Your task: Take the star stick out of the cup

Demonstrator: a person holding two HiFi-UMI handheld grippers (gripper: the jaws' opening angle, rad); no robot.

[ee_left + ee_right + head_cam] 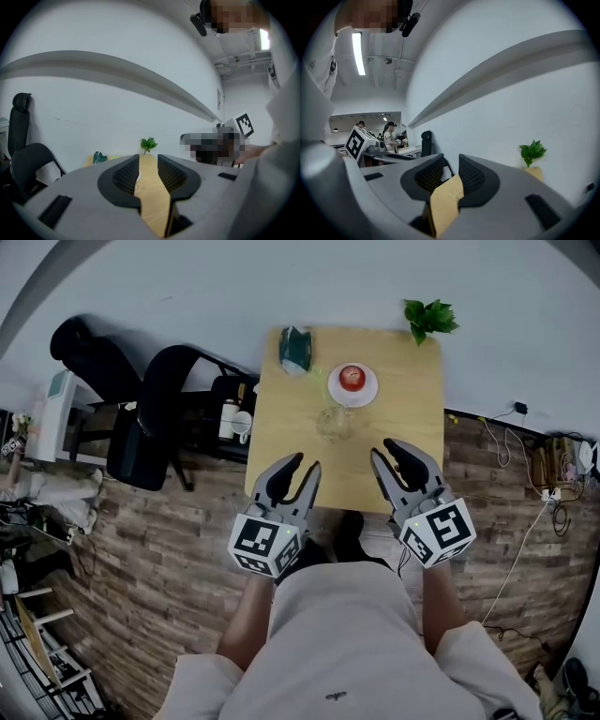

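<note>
A clear glass cup [336,423] stands near the middle of the wooden table [403,427]. I cannot make out the star stick in it; the glass is faint from here. My left gripper [309,460] hovers over the table's near edge, left of and nearer than the cup, jaws a narrow gap apart and empty. My right gripper [382,446] hangs to the cup's right, also narrowly open and empty. The left gripper view has its gripper [148,161] framing bare tabletop. In the right gripper view, that gripper [451,164] frames a table corner. The cup appears in neither gripper view.
A white plate [370,395] holding a red apple [352,379] sits just behind the cup. A green bag [295,348] lies at the far left corner, a small plant [429,317] at the far right. Black office chairs [150,418] stand left of the table; cables [553,474] lie at right.
</note>
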